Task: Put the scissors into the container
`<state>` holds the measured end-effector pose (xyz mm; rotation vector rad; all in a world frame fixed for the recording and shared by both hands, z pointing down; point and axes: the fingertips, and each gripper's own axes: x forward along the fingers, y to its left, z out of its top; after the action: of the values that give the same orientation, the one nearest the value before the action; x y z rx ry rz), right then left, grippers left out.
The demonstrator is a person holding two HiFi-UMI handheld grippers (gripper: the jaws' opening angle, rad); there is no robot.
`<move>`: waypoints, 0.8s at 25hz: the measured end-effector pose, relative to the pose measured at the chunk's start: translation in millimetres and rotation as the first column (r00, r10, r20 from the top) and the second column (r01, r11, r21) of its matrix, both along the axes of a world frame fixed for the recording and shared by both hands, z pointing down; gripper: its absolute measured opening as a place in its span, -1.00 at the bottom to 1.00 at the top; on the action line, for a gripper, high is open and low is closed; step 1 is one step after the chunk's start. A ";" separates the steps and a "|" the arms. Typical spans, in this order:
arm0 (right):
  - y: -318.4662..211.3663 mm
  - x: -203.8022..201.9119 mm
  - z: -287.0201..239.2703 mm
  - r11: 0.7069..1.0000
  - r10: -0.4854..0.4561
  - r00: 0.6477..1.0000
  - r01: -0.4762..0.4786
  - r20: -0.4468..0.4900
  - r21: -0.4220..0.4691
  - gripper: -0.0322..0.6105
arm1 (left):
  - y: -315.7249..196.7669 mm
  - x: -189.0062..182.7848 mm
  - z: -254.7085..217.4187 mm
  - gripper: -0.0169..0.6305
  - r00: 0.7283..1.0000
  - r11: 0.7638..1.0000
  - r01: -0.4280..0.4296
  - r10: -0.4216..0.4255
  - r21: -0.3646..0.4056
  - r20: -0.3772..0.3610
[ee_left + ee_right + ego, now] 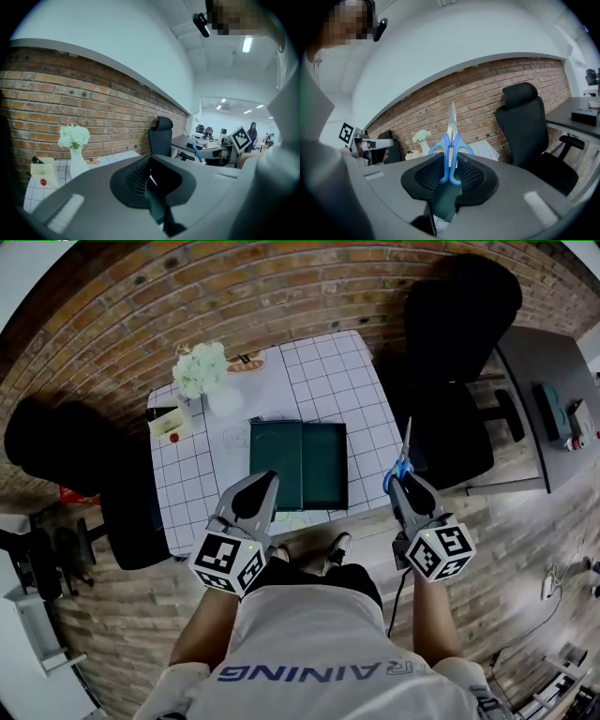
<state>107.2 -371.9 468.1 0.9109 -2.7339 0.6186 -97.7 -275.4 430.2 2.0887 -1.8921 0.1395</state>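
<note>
Blue-handled scissors [406, 448] stand blades-up in my right gripper [405, 479], just off the table's right front corner. In the right gripper view the pads press on both handle loops of the scissors [451, 140] inside the right gripper [450, 171]. The dark green container [323, 465] lies open in the middle of the white grid-patterned table [366, 399], to the left of and beyond the scissors. My left gripper [262, 482] hovers over the container's near left corner. In the left gripper view its jaws [150, 176] meet with only a sliver between them, and nothing is held.
A vase of white flowers [202, 371] and a small white box [171, 423] stand at the table's far left. Black office chairs flank the table, one on the right [459, 352] and one on the left [56, 442]. A grey desk [553, 399] stands further right. The person's feet [333, 554] are at the table's front edge.
</note>
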 end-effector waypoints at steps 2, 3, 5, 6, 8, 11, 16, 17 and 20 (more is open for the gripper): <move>-8.8 -6.0 12.9 0.999 -0.026 1.000 0.026 -0.016 -0.023 -0.58 | -1.4 1.6 8.1 -0.94 1.000 0.999 0.024 -0.024 -0.026 0.005; -11.2 -10.2 18.1 0.999 -0.038 0.999 0.037 -0.022 -0.034 -0.58 | -1.6 1.2 12.4 -0.94 0.999 0.999 0.033 -0.032 -0.038 0.005; -12.8 -20.2 27.4 0.997 -0.059 0.997 0.057 -0.044 -0.050 -0.58 | -3.0 -1.7 20.3 -0.94 0.999 0.998 0.041 -0.041 -0.056 -0.004; -12.5 -26.1 32.1 0.996 -0.069 0.996 0.066 -0.059 -0.058 -0.58 | -4.4 -4.1 23.5 -0.94 0.999 0.997 0.041 -0.042 -0.061 -0.009; -9.9 -40.4 44.1 0.993 -0.088 0.991 0.080 -0.097 -0.083 -0.58 | -6.9 -11.6 27.8 -0.94 0.999 0.997 0.036 -0.037 -0.065 -0.011; -0.3 -67.1 73.1 0.982 -0.152 0.970 0.128 -0.190 -0.137 -0.58 | -8.1 -25.5 31.9 -0.94 1.000 0.998 0.021 -0.022 -0.064 -0.013; 14.8 -99.1 134.0 0.958 -0.250 0.885 0.167 -0.392 -0.232 -0.58 | -2.6 -42.8 40.0 -0.94 0.999 0.998 -0.008 0.006 -0.067 -0.039; 17.2 -102.6 143.3 0.955 -0.256 0.870 0.159 -0.422 -0.251 -0.58 | -0.9 -45.9 41.9 -0.94 0.999 0.998 -0.012 0.009 -0.068 -0.047; 22.9 -109.2 171.6 0.942 -0.276 0.810 0.120 -0.518 -0.315 -0.58 | 3.6 -54.6 48.3 -0.94 0.998 0.997 -0.019 0.014 -0.072 -0.066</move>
<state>-2.0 -349.0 639.7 0.6006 -2.1171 0.5549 -152.3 -271.8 478.5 2.0360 -1.8054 0.1392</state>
